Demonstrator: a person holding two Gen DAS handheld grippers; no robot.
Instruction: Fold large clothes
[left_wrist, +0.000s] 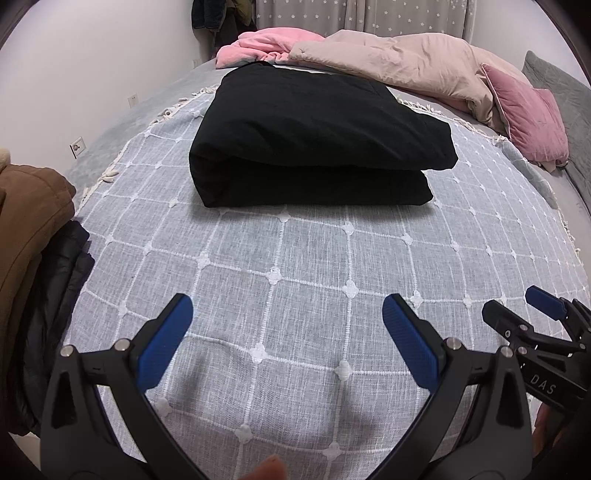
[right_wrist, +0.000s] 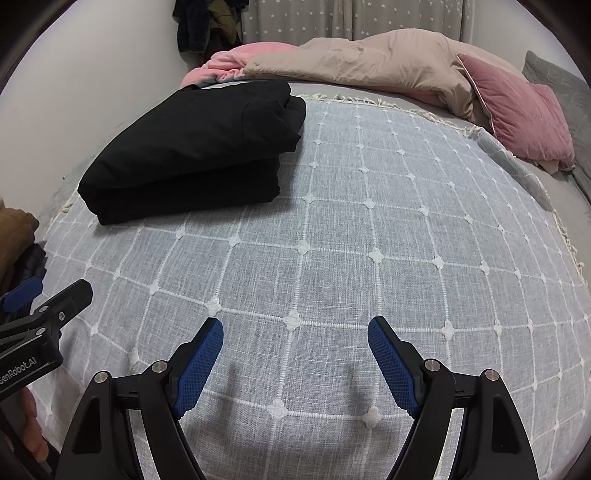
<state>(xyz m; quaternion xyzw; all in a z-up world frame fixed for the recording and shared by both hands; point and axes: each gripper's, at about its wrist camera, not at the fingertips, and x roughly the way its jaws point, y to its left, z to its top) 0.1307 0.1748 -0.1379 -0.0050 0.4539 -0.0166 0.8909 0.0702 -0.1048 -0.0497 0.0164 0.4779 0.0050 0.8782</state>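
A black garment (left_wrist: 314, 136) lies folded into a thick rectangular bundle on the grey checked bedspread (left_wrist: 295, 258); it also shows in the right wrist view (right_wrist: 199, 147) at the upper left. My left gripper (left_wrist: 287, 306) is open and empty, hovering over the bedspread well in front of the bundle. My right gripper (right_wrist: 295, 328) is open and empty, over the bedspread to the right of the bundle. The right gripper also shows at the right edge of the left wrist view (left_wrist: 517, 310), and the left gripper at the left edge of the right wrist view (right_wrist: 51, 295).
A brown coat (left_wrist: 26, 236) and a dark garment (left_wrist: 62, 280) lie piled at the left edge of the bed. A beige duvet (left_wrist: 399, 62), a pink blanket (left_wrist: 266, 44) and a pink cushion (left_wrist: 524, 114) lie at the far side. Clothes hang in the back corner (right_wrist: 207, 26).
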